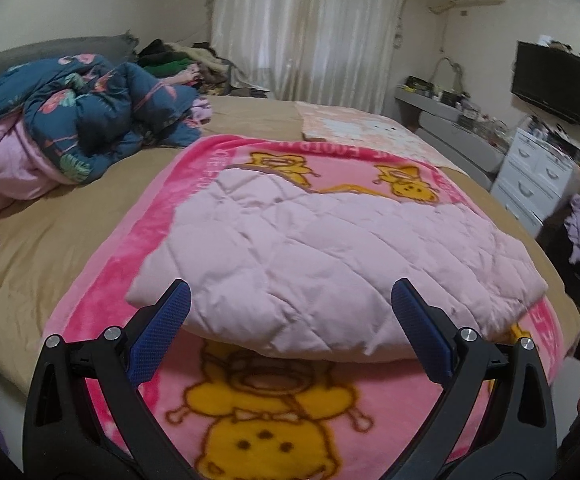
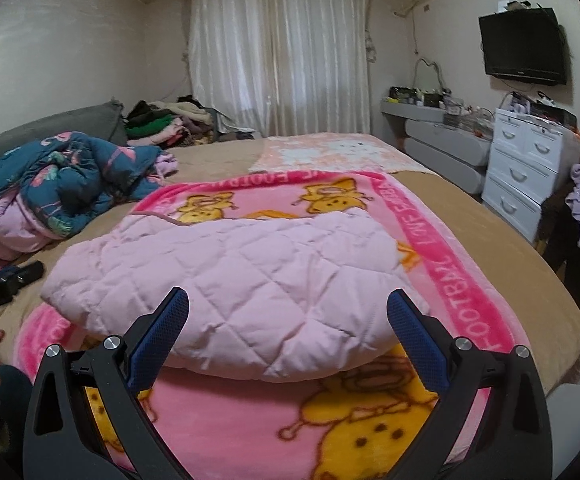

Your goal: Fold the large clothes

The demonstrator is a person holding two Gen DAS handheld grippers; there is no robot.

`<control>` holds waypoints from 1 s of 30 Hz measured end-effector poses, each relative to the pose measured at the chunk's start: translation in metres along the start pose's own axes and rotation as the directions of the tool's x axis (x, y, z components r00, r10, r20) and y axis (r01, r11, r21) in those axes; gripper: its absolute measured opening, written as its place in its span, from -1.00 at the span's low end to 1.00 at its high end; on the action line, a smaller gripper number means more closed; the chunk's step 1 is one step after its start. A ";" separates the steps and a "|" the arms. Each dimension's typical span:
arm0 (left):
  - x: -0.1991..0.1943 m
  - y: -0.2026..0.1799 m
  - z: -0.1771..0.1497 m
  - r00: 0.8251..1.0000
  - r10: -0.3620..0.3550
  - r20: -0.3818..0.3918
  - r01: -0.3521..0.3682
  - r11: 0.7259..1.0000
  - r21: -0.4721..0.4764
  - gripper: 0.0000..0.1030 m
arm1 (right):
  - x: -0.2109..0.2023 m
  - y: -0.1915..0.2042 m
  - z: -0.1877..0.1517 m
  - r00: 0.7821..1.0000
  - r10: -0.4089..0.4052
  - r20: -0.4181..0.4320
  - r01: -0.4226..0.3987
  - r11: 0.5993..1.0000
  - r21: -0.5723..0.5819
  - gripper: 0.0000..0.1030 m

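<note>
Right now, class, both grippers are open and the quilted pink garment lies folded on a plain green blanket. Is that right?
Not quite. The blanket under the quilted pink garment is pink with yellow cartoon figures, not plain green, as the right wrist view shows. The rest holds: the left gripper and right gripper are both open.

Both wrist cameras are looking low and close across the bed [image 1: 70,216] toward the far curtain [image 2: 278,52], sharing the quilted garment [image 1: 309,248]; the left one is probably sitting further left.
</note>
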State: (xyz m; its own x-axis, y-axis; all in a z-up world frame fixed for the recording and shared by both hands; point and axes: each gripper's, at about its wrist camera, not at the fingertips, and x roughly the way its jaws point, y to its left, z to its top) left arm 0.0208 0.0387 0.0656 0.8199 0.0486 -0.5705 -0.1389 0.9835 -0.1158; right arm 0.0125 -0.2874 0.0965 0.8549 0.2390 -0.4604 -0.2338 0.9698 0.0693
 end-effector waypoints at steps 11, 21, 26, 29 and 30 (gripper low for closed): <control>-0.007 -0.029 -0.035 0.998 -0.061 -0.018 0.062 0.995 0.081 0.83 | -0.038 0.031 -0.028 0.994 0.042 0.101 -0.035 0.997 -0.067 0.92; -0.022 -0.029 -0.064 0.998 -0.061 -0.009 0.061 0.996 0.063 0.83 | -0.035 0.042 -0.065 0.995 0.096 -0.028 -0.098 0.994 -0.043 0.92; -0.023 -0.027 -0.065 0.998 -0.062 -0.012 0.063 0.997 0.050 0.83 | -0.026 0.039 -0.069 0.995 0.068 -0.069 -0.070 0.997 -0.023 0.92; -0.024 -0.027 -0.063 0.999 -0.052 -0.005 0.052 0.997 0.054 0.83 | -0.026 0.034 -0.068 0.996 0.061 -0.069 -0.062 0.998 -0.018 0.92; -0.025 -0.027 -0.063 0.999 -0.053 -0.004 0.054 0.997 0.055 0.83 | -0.026 0.034 -0.068 0.996 0.059 -0.069 -0.060 0.998 -0.020 0.92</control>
State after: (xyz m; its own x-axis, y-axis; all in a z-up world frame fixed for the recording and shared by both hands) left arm -0.0309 0.0002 0.0314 0.8240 -0.0047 -0.5666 -0.0642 0.9928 -0.1015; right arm -0.0488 -0.2635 0.0508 0.8058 0.2917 -0.5154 -0.2942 0.9525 0.0792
